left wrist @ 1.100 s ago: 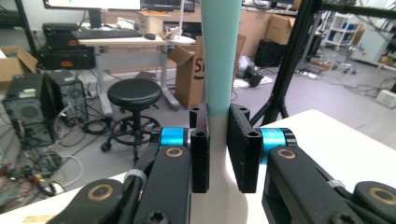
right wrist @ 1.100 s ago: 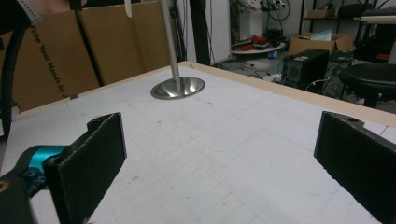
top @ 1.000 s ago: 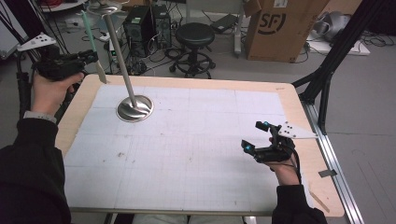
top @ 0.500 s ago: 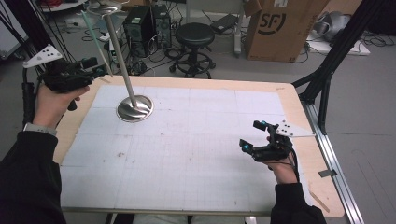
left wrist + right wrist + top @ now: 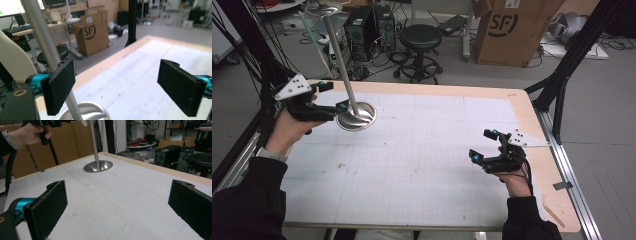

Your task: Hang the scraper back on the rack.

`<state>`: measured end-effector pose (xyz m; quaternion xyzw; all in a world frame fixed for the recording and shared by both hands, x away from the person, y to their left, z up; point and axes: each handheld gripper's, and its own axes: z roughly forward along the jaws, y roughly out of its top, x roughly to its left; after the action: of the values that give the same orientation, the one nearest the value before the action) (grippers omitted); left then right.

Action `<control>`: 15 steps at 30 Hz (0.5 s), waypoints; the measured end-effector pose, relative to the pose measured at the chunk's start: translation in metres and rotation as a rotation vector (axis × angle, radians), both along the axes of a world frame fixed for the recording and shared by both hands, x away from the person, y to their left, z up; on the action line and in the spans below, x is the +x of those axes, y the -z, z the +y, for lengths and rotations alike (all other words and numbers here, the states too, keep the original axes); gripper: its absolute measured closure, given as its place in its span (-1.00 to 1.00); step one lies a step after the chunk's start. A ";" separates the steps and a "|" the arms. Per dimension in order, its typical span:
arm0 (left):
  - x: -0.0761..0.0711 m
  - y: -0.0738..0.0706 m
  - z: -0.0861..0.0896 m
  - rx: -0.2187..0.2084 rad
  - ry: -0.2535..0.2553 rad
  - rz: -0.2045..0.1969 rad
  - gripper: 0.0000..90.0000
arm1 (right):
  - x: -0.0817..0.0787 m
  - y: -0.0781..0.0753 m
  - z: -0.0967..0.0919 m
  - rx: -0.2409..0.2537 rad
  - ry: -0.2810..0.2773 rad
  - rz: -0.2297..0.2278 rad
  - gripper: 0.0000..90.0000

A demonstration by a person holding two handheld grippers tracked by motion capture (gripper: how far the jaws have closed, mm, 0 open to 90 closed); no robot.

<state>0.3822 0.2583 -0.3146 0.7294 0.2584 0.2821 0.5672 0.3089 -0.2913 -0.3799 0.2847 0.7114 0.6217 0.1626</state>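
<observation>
Left hand-held gripper (image 5: 329, 98) dropped down beside the metal stand's pole (image 5: 343, 70), jaws just opened wide, nothing pinched. Right hand-held gripper (image 5: 482, 145) spread too. Cardboard box (image 5: 512, 30) upper right reads "SF".

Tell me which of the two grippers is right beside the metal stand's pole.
The left gripper, at the table's far left; its jaws have just been opening, with the pole beside one. The right gripper hovers apart.

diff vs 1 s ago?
The left hand-held gripper came down beside the silver metal stand's pole; its jaws have just been opening, with the pole beside one pad, ungripped. The right hand-held gripper, open, and the stand's round base stayed put.
</observation>
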 end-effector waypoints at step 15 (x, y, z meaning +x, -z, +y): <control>-0.020 0.028 -0.032 -0.082 0.109 0.090 -0.96 | -0.002 -0.001 0.000 0.006 0.003 -0.002 -0.98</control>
<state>0.3622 0.2263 -0.3427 0.7305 0.2548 0.2068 0.5988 0.3068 -0.2917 -0.3787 0.2856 0.7089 0.6238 0.1636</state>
